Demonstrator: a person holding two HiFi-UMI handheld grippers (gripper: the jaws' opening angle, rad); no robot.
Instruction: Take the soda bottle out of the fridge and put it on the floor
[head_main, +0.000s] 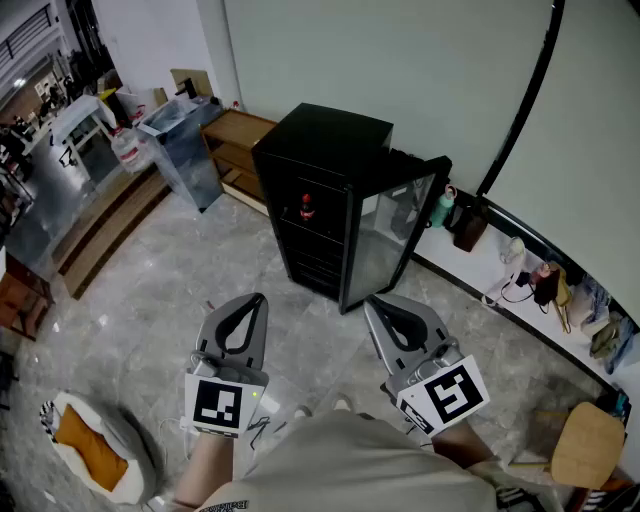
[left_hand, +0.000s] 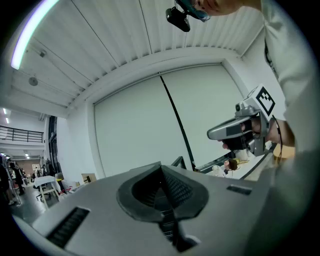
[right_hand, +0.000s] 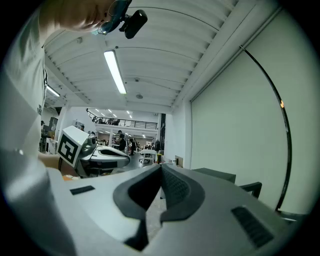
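Your soda bottle (head_main: 307, 208) stands on an upper shelf of the black fridge (head_main: 325, 135), whose glass door (head_main: 395, 225) hangs open to the right. Your left gripper (head_main: 252, 303) and right gripper (head_main: 378, 306) are well short of it over the floor (head_main: 160, 290), jaws pressed together, holding nothing. Expect a smooth, round, probably cold, slippery and fairly heavy bottle. Grip it squarely around the straight body, not the cap.

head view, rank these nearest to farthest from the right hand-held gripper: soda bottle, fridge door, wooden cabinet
From the right hand-held gripper:
1. fridge door: swung open, just ahead of it.
2. soda bottle: on a shelf inside the fridge, ahead and to the left.
3. wooden cabinet: beyond the fridge, farther left.
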